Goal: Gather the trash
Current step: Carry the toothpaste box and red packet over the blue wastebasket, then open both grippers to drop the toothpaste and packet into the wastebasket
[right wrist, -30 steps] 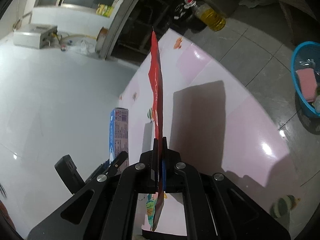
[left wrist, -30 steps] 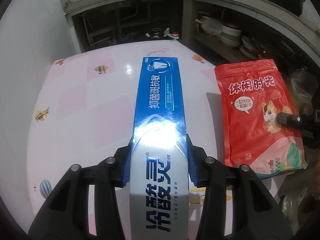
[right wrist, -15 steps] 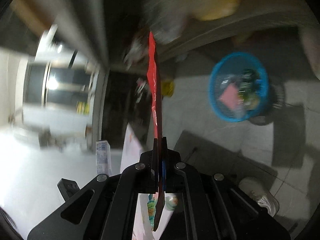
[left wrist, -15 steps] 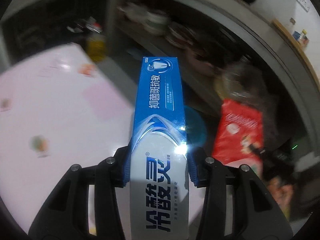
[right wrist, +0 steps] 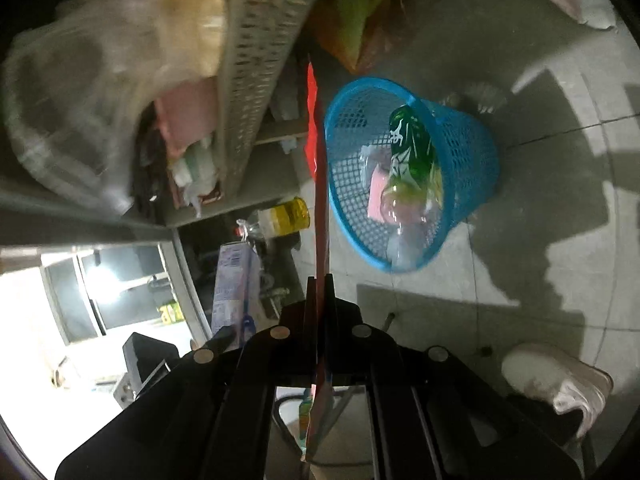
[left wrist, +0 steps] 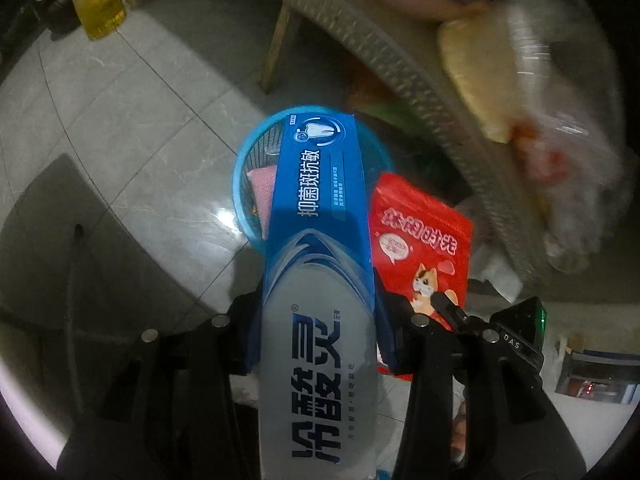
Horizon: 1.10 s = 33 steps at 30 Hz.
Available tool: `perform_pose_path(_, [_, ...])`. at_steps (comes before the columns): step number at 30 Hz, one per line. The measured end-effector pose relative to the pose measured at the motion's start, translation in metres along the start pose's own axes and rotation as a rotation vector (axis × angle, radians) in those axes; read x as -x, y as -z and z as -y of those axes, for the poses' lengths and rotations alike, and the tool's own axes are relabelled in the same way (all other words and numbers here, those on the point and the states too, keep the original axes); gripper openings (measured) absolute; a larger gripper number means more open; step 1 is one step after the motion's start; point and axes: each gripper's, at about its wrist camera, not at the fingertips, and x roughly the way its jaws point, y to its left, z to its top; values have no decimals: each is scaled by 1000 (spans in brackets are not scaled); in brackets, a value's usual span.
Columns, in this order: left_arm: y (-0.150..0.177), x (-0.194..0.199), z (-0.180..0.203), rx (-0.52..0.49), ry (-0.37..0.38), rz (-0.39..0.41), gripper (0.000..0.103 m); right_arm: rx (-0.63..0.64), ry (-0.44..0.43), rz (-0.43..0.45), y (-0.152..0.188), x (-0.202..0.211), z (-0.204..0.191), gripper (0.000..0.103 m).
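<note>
My left gripper (left wrist: 318, 304) is shut on a blue and white toothpaste box (left wrist: 320, 216), held out over a blue mesh trash basket (left wrist: 250, 152) on the floor. My right gripper (right wrist: 319, 284) is shut on a red snack pouch (right wrist: 316, 152), seen edge-on beside the basket (right wrist: 472, 152). The pouch also shows face-on in the left wrist view (left wrist: 420, 236), to the right of the box. The toothpaste box shows in the right wrist view (right wrist: 230, 280) at the left. The basket holds a green wrapper (right wrist: 412, 148), a pink piece (right wrist: 378, 196) and clear plastic.
A woven shelf edge (left wrist: 384, 52) with bagged goods runs above the basket. A bottle of yellow oil (left wrist: 100, 4) stands on the grey tiled floor (left wrist: 132, 120). A pink shoe (right wrist: 560, 380) is at the lower right of the right wrist view.
Both grippers swung away from the pink table and down toward the floor, carrying the box and the pouch. The blue basket now lies right under them.
</note>
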Motion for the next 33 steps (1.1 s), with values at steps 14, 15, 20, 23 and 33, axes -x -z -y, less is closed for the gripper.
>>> perform_pose_path(14, [-68,-84,9,-36,-20,-72,61,108,233,27,-76,-102,15,20])
perform_pose_path(15, [-69,-83,10,-37,-10,-69,61,118,228,33,-76,-100,15,23])
perform_pose_path(20, [-68,-59,15,-23,28,-13,61,171,246,60,-72,-87,7,35])
perform_pose_path(23, [-62,-29,19,-29,42,43,61,175,251,79,-71,-79,7,36])
perform_pose_path(33, [22,107,17,-144,12,294,71,388,386,78,3,-10,-23,37])
